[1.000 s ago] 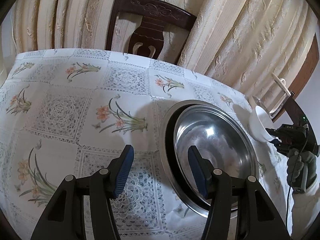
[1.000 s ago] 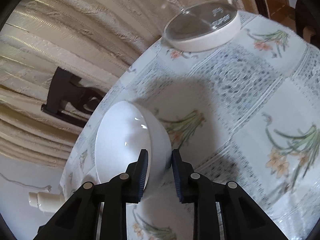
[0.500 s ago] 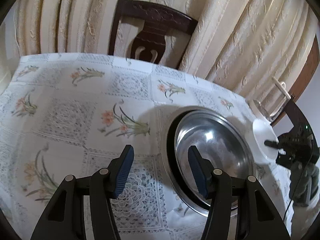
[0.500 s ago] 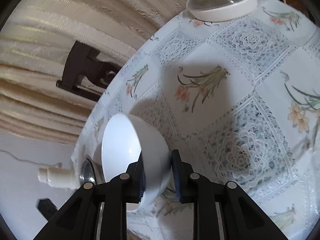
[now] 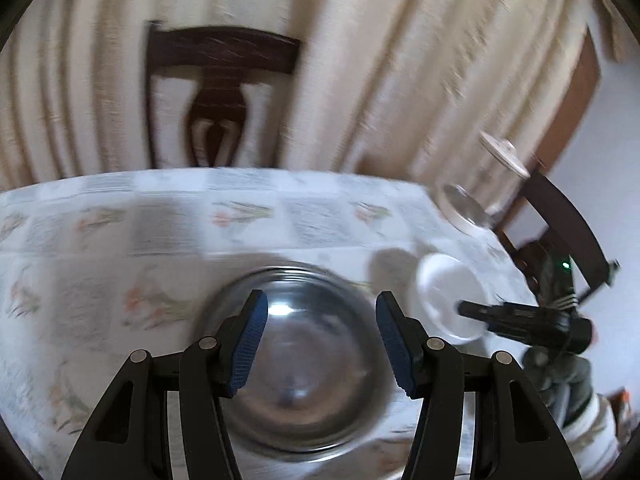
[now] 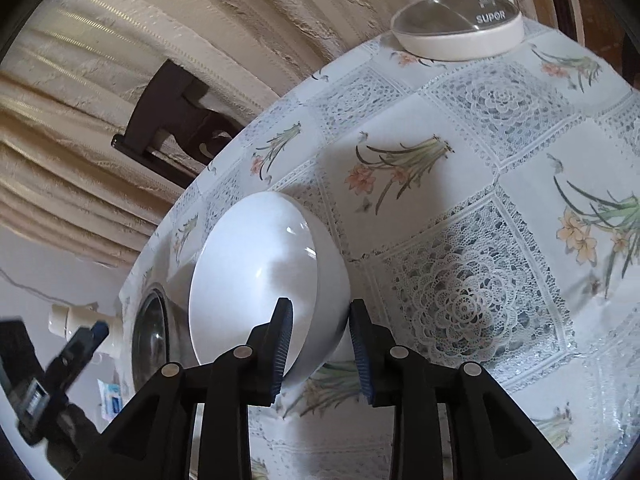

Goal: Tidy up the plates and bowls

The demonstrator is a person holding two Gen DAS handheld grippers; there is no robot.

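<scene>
Glossy ceramic, polished steel, lace-printed cloth

The white bowl (image 6: 264,276) is looking like glazed ceramic, smooth and throwing off highlights, while the metal bowl (image 5: 296,364) is shining like polished steel — blurred in the left view. The tablecloth (image 6: 480,216) is showing a smooth, faintly sheeny surface with a lace-and-flower pattern. The curtain (image 6: 168,40) is hanging as cream cloth, ribbed and rough-textured. The chair (image 5: 220,56) is looking like dark varnished wood. The gripper fingers (image 6: 280,344) are appearing matt black plastic — with ridged blue pads.
</scene>
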